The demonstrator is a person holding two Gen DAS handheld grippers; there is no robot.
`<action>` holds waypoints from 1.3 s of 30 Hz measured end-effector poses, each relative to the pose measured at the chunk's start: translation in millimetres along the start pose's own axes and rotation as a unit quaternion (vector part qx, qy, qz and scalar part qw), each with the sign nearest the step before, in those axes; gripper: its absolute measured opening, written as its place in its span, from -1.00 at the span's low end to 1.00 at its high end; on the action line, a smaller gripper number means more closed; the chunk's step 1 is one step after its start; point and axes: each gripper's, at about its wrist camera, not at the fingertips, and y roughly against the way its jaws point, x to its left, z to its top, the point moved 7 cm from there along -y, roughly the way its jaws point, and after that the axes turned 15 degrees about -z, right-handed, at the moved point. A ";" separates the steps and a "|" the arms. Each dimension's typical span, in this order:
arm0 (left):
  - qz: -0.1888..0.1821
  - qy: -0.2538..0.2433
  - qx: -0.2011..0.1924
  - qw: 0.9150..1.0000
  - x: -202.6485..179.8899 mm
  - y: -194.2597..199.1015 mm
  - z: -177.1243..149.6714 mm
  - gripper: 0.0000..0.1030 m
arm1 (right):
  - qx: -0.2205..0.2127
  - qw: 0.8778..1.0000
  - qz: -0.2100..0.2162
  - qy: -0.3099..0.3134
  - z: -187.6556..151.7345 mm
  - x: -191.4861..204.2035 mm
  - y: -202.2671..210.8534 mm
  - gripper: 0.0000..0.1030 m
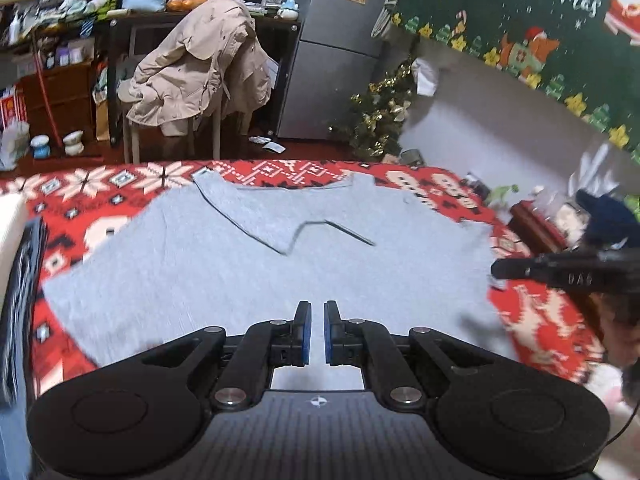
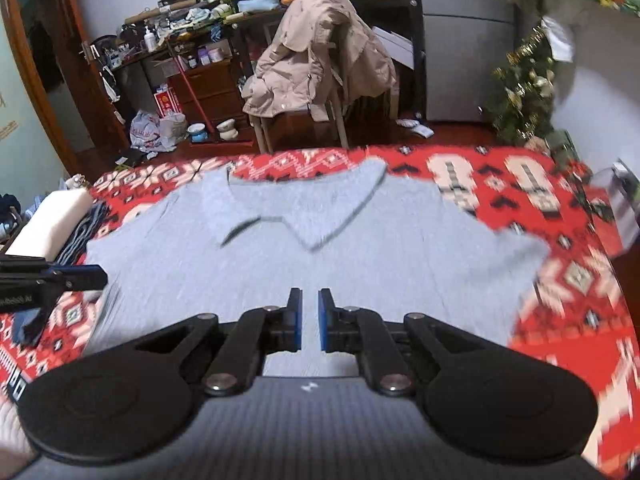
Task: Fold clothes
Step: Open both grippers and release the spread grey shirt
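Both hand-held grippers, left [image 1: 317,332] and right [image 2: 310,320], narrowly spread, pinching nothing, over near hem of grey shirt [image 1: 248,272] lying flat, collar far, on red blanket [image 1: 536,320]. Judgement: grab matching edges evenly, fold without wrinkles.

Dark red floor [image 2: 304,136]. At 12 o'clock, a chair [image 2: 332,116] draped with a beige coat [image 2: 320,60]. Grey refrigerator [image 2: 464,60] at 1 o'clock; small tinselled Christmas tree [image 2: 524,92] beside it. Cluttered shelving [image 2: 188,20] at 11 o'clock, contents indistinct. Green "Merry Christmas" hanging [image 1: 552,4] on the pale wall [image 1: 480,120].
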 end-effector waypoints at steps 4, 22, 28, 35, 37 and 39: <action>-0.015 -0.011 0.007 1.000 -16.9 4.9 -23.6 -0.88 | -0.008 1.000 0.003 0.016 -29.5 -0.3 29.9 -0.84; -0.019 -0.069 0.091 0.993 -30.9 -32.0 -107.8 -0.84 | 0.037 0.998 0.018 0.052 -128.6 33.5 31.5 -0.84; -0.029 -0.031 0.099 0.994 -24.6 -15.6 -113.0 -0.84 | 0.059 0.997 0.020 0.052 -139.4 28.1 29.3 -0.85; -0.010 0.025 0.046 0.999 -8.5 15.1 -100.3 -0.70 | 0.055 0.998 0.017 0.040 -133.8 18.3 41.2 -0.77; 0.017 0.036 0.022 0.999 3.3 24.4 -92.1 -0.56 | 0.049 0.998 0.004 0.034 -128.9 11.0 41.8 -0.73; 0.055 0.043 0.011 0.998 19.2 29.7 -86.8 -0.55 | 0.042 0.999 -0.010 0.027 -123.6 0.9 42.3 -0.72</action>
